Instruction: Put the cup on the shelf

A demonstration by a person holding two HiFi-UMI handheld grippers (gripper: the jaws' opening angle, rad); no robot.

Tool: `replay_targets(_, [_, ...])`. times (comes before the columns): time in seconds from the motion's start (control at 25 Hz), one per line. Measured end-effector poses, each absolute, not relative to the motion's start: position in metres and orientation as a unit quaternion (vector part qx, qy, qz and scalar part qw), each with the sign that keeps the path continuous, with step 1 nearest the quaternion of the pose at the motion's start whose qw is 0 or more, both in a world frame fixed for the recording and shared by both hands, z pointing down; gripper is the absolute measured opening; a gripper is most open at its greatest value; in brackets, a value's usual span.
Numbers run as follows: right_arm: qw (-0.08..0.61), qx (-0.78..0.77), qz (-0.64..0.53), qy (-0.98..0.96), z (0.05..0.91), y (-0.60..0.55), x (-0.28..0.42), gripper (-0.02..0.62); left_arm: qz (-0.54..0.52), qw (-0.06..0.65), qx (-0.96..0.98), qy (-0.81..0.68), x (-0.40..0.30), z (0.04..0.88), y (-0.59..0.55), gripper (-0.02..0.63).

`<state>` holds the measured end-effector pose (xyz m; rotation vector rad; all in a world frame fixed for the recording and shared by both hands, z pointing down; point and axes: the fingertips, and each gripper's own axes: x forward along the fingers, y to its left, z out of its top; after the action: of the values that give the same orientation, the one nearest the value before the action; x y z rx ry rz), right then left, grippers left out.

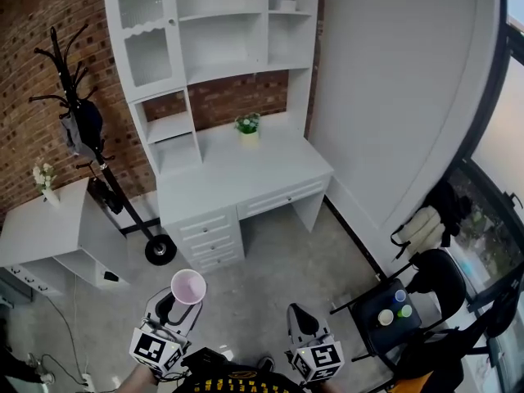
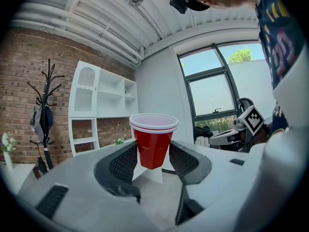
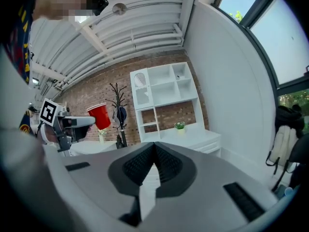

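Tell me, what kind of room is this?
Probably a home study or office: a white desk with shelves above it stands against a brick wall, with a coat stand beside it.

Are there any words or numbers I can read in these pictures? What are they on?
No text can be read.
Yellow letters on the shirt: too blurred to read.
The markers: black-and-white squares, no words.
The cup: no print shows.
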<state>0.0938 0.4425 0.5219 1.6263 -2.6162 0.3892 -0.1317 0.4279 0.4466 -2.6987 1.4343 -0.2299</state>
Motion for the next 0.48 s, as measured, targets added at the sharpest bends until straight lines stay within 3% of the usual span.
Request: replay_targets(0.48, [0.015, 0.498, 0.124, -0.858, 0.537, 0.435, 0.124, -0.003, -0.081, 0.017, -0.865, 0.495, -0.119, 0.46, 0.406, 0.209])
